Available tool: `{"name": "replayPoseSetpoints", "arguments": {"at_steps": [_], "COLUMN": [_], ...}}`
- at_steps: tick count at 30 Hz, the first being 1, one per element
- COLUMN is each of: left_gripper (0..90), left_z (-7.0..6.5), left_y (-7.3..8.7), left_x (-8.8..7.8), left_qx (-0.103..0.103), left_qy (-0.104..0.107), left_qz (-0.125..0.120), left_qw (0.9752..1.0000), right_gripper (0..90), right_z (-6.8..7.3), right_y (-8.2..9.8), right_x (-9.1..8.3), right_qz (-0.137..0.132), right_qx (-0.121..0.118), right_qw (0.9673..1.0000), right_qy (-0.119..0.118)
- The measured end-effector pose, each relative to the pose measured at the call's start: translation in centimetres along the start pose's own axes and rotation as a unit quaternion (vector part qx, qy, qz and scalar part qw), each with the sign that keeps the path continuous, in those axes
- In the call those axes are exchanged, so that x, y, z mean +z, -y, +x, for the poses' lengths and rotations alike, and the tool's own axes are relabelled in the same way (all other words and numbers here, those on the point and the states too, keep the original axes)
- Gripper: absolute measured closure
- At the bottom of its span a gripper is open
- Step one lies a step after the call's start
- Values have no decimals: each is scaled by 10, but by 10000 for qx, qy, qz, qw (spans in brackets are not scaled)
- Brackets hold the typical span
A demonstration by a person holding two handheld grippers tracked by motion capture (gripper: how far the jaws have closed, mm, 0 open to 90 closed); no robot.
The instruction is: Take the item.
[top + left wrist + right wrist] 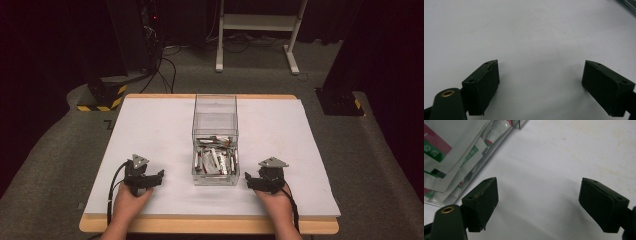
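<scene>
Sachets (215, 159) lie heaped in the near end of the clear box (215, 107), which stands in the middle of the white table (150, 125) so both our hands can reach it. We rest the left gripper (159, 176) and the right gripper (248, 179) on either side, jaws wide apart and empty, probably ready to begin picking

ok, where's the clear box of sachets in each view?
High view: clear box at table centre, between the left gripper and the right gripper.
Left gripper view: its corner at top right, probably.
Right gripper view: its wall at upper left, sachets inside.
Shared landmark: the white tabletop.
</scene>
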State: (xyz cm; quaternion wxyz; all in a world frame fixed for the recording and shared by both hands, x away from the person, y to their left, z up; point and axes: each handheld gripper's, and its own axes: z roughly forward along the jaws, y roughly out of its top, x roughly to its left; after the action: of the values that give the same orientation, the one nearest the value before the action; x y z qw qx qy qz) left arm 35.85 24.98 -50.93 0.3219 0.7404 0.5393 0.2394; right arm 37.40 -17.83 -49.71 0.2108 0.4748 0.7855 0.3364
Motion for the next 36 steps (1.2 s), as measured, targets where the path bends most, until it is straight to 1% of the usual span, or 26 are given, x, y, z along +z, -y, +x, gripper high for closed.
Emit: {"name": "replayPoseSetpoints", "arguments": {"at_steps": [2,3,5,7,13,14,18,24,25,28,30,36], "left_gripper": [147,147,147,147,147,147,147,147,147,147,147,147], "left_z": [0,0,0,0,0,0,0,0,0,0,0,0], "left_y": [0,0,0,0,0,0,0,0,0,0,0,0], "left_x": [0,0,0,0,0,0,0,0,0,0,0,0], "left_qx": [-2,-4,-2,-2,-3,-2,-5,-3,-2,-5,-6,-4], "left_qy": [2,1,2,2,1,2,1,1,2,2,2,2], "left_qz": [3,1,2,3,3,4,3,4,6,3,3,3], "left_qw": [10000,10000,10000,10000,10000,10000,10000,10000,10000,10000,10000,10000], "right_gripper": [201,208,215,218,230,231,229,229,228,228,229,241], "right_z": [0,0,0,0,0,0,1,1,1,0,0,2], "right_y": [0,-1,-1,-2,-4,-4,-5,-4,-5,-5,-7,-10], "right_x": [-1,-2,-3,-4,-7,-8,-9,-10,-11,-13,-16,-24], "right_qz": [-25,-69,-68,-103,-168,-206,-260,-266,-345,-426,-557,-667], "right_qx": [15,-15,16,-3,-14,-53,-103,-66,-70,-52,-55,-114], "right_qw": [10000,10000,9999,9998,9996,9994,9993,9991,9989,9985,9980,9972], "right_qy": [-10,-69,-148,-196,-231,-267,-263,-314,-319,-325,-308,-323]}}
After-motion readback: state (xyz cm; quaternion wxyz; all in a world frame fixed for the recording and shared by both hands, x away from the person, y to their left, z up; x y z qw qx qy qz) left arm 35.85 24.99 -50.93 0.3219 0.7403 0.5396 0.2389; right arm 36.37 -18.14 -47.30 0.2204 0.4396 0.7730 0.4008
